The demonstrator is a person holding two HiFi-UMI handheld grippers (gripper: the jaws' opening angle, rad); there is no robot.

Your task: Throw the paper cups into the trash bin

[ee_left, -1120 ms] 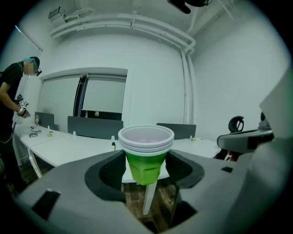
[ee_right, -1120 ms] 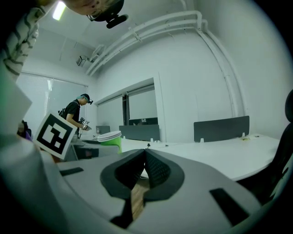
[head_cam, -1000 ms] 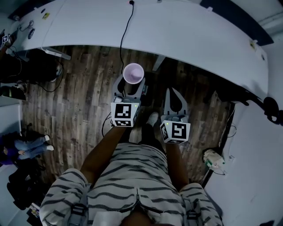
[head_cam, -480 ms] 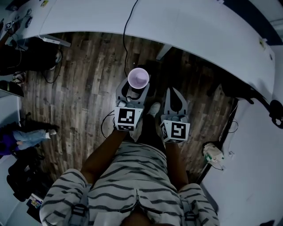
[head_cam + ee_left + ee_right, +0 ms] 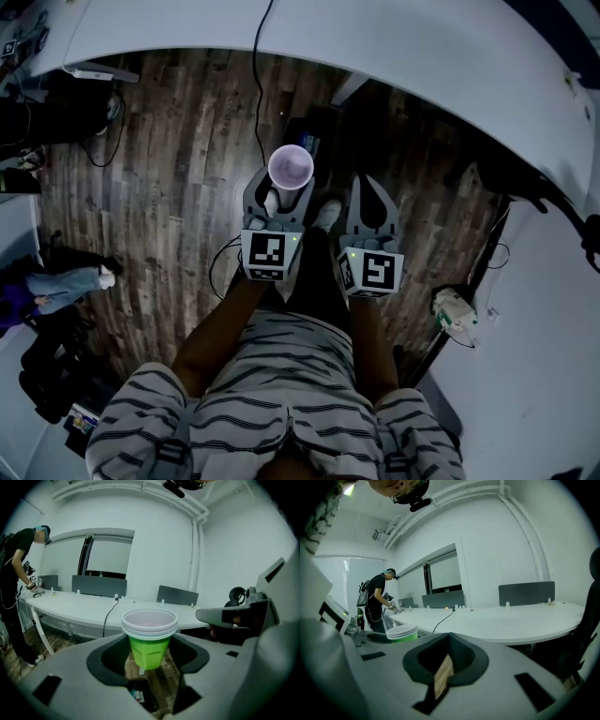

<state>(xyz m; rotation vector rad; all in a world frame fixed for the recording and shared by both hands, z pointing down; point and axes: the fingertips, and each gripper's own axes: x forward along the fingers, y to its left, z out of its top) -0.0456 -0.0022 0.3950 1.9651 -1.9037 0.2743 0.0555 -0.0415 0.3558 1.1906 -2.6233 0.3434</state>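
Fingers (image 5: 75,663) of left gripper (image 5: 149,656) grasp paper cups (image 5: 149,631), green hidden from head view, right gripper (image 5: 449,636) clenched

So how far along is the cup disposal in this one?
Done: the nested paper cups are picked up, clear of the white desk. In hand: the left gripper is closed on them, upright over the wood floor; the right gripper is shut and empty. Left: reaching the trash bin, which no view clearly shows, and dropping them in.

Office — long white desk (image 5: 84,607), divider screens (image 5: 177,595)
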